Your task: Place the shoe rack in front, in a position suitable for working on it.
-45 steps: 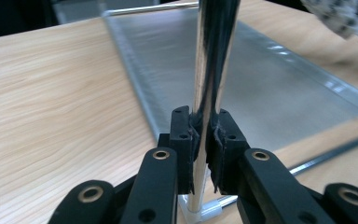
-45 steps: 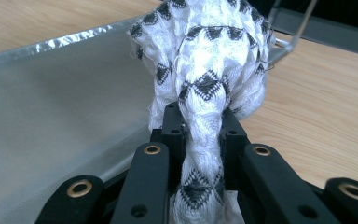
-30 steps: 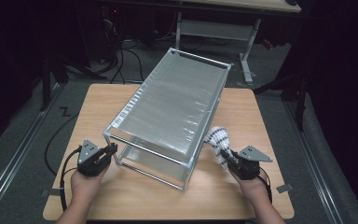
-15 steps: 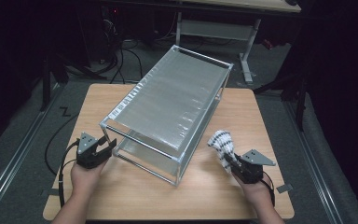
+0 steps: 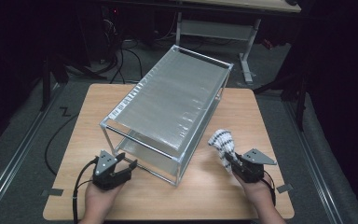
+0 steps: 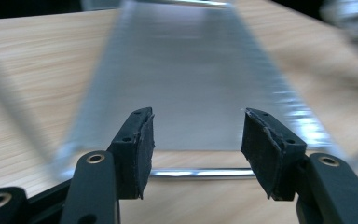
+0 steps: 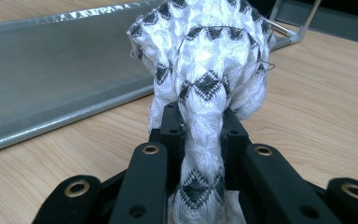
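On a wooden table, the left gripper, its jaws just opened and empty, sits just short of the near left corner of a two-tier metal-framed rack, while at the rack's right the right gripper clamps a bunched black-and-white patterned cloth.

- From my remote seat I can read no text, brand or number anywhere.
- The white label strip on the rack's top edge carries marks too small to read.
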### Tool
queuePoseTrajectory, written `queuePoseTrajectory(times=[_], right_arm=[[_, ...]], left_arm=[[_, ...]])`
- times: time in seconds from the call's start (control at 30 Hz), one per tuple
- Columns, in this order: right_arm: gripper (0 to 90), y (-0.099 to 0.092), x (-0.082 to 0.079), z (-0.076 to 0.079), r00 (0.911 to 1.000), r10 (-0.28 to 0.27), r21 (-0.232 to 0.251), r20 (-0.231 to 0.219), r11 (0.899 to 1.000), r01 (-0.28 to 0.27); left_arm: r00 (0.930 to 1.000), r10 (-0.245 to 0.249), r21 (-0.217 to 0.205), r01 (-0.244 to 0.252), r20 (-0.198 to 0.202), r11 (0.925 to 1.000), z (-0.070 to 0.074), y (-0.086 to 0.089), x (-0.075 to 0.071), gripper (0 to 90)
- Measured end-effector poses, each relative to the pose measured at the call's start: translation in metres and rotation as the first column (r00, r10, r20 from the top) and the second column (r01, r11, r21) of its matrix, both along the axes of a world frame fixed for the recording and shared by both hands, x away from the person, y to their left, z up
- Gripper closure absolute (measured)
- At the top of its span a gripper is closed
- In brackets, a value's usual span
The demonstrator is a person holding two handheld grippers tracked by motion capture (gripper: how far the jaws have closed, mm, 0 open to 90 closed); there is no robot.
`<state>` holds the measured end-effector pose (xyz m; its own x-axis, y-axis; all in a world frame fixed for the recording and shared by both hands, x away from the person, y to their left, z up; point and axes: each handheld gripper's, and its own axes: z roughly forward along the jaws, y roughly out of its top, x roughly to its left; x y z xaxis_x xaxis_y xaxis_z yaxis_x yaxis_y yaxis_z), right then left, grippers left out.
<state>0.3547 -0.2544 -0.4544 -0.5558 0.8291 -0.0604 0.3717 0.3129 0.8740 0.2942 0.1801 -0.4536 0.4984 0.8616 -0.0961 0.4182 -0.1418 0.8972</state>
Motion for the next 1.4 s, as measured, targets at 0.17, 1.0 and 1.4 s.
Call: queuePoseTrajectory(times=[0.17,1.0,1.4], right_arm=[[76.8,0.0,0.001,-0.002,0.9999,-0.004,-0.003,-0.01,1.0,0.004],[76.8,0.109,0.073,-0.01,0.9755,0.138,-0.06,-0.171,0.987,-0.15],[76.9,0.147,0.059,-0.038,0.9503,0.202,-0.167,-0.237,0.955,-0.245]], left_arm=[[0.9905,-0.137,-0.026,0.138,0.014,0.9902,0.003,-0.035,-0.013,45.2],[0.9309,-0.355,0.041,0.353,0.085,0.9348,0.012,-0.119,-0.006,80.7],[0.9278,-0.366,0.065,0.362,0.071,0.9298,0.014,-0.08,-0.018,80.6]])
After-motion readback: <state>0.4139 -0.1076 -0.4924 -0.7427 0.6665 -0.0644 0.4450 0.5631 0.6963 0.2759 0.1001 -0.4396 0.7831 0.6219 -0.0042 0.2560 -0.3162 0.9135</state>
